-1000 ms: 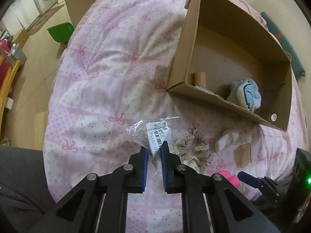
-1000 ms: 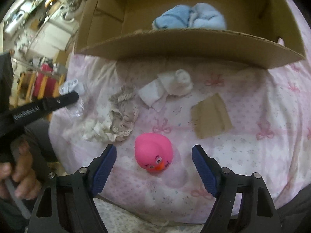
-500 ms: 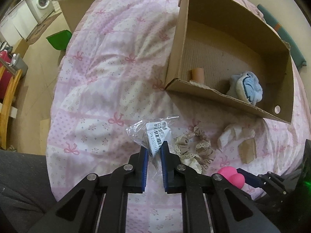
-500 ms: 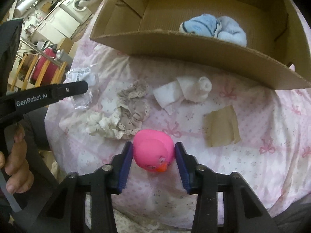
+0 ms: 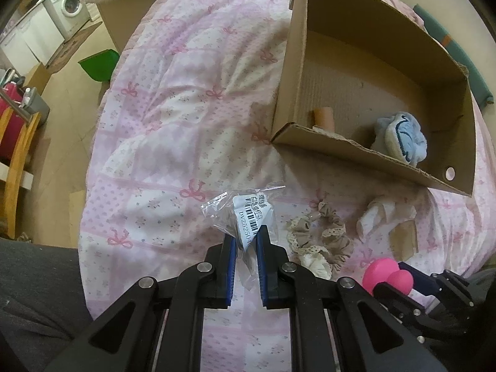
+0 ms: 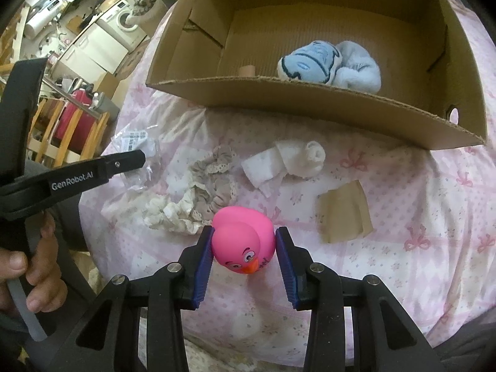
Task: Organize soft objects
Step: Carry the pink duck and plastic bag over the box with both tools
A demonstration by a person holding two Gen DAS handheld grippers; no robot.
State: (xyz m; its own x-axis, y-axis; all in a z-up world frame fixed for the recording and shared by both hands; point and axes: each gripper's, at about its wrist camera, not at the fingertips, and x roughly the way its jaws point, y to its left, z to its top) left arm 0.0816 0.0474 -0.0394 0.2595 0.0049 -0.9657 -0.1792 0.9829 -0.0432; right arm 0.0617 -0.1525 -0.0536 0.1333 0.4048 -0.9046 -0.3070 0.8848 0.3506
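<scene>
My right gripper (image 6: 244,235) is shut on a pink rubber duck (image 6: 243,243) and holds it above the pink quilt; the duck also shows in the left wrist view (image 5: 387,276). My left gripper (image 5: 246,235) is shut on a clear plastic bag with a barcode label (image 5: 248,214), seen from the right wrist too (image 6: 136,145). An open cardboard box (image 6: 310,99) lies beyond, holding a blue sock bundle (image 6: 331,66) and a small tan roll (image 6: 247,70). Beige and cream scrunchies (image 6: 201,195), a white rolled sock (image 6: 288,161) and a tan folded piece (image 6: 344,214) lie on the quilt.
The quilt-covered bed (image 5: 173,99) drops off to the left onto a floor with a green bin (image 5: 99,66), a washing machine (image 5: 69,6) and a wooden chair (image 5: 15,152). A person's hand (image 6: 34,282) grips the left tool.
My right gripper closed on the pink duck and lifted it slightly off the quilt. The left gripper stayed shut on the plastic bag, drawing back a little.
</scene>
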